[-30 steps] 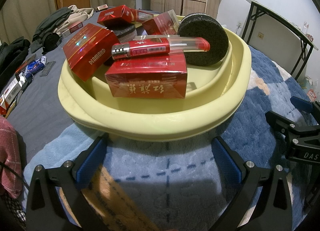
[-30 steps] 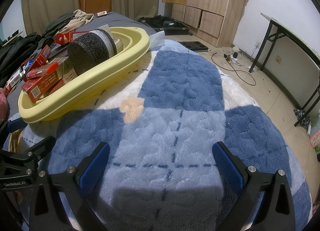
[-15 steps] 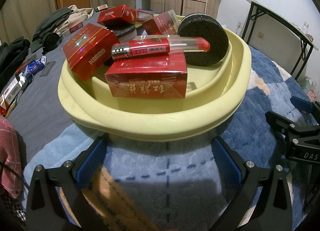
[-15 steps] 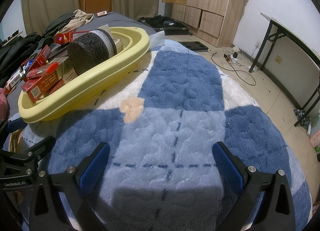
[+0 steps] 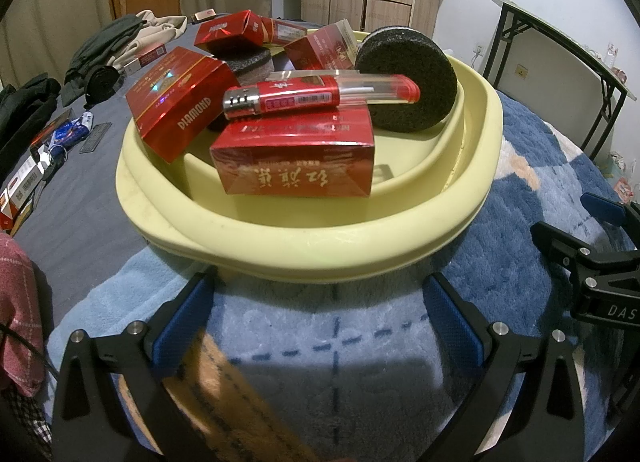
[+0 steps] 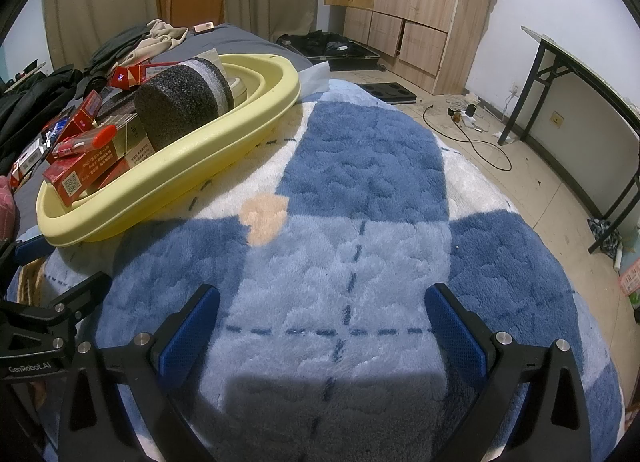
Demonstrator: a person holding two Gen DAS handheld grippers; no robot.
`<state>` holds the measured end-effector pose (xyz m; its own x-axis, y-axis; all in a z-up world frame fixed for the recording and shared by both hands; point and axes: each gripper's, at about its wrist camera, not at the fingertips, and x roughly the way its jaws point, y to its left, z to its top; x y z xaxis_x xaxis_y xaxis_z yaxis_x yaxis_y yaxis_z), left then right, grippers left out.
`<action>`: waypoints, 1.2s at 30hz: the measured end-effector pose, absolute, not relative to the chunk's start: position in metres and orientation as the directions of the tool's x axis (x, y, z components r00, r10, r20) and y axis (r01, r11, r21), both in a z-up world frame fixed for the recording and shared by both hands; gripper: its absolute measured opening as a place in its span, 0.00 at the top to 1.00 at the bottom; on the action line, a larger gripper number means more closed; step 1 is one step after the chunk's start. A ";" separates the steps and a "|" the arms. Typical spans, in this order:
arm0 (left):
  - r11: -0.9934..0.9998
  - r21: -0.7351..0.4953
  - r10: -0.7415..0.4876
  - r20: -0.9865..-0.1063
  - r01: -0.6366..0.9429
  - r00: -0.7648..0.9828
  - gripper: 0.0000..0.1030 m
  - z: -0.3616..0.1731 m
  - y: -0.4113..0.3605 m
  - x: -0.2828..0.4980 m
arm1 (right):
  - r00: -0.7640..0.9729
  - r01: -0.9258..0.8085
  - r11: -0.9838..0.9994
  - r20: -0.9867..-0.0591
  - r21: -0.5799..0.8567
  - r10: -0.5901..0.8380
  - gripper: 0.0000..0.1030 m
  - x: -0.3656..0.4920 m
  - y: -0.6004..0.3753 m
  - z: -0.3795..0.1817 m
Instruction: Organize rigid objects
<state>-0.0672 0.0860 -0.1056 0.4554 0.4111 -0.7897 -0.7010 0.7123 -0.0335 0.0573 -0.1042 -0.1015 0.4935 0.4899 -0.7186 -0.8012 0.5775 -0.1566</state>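
At frame centre, a pale yellow basin (image 5: 304,254) holds glossy red boxes (image 5: 294,166), a red-and-clear lighter (image 5: 320,96) and a black sponge (image 5: 412,78), all on a blue, white and peach checked blanket (image 6: 360,190).

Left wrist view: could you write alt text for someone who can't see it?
A pale yellow basin on a blue plush blanket holds red boxes, a red lighter lying atop one box, and a black sponge disc. The left tongs, open and empty, frame the foreground.

The basin (image 5: 304,250) is set on the blanket (image 6: 360,246); boxes (image 5: 294,166) are piled inside, a lighter (image 5: 320,96) is laid atop, a sponge disc (image 5: 408,80) is propped behind.
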 end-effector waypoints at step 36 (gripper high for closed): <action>0.712 -0.023 0.418 -0.789 -0.701 0.450 0.00 -0.106 0.085 -0.066 | 0.493 -0.802 0.577 -0.719 -0.157 0.490 0.00 0.057 -0.104 -0.102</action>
<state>-0.0662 0.0850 -0.1064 0.4500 0.4175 -0.7894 -0.7013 0.7125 -0.0230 0.0573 -0.1041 -0.1016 0.4933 0.4900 -0.7188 -0.8017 0.5767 -0.1571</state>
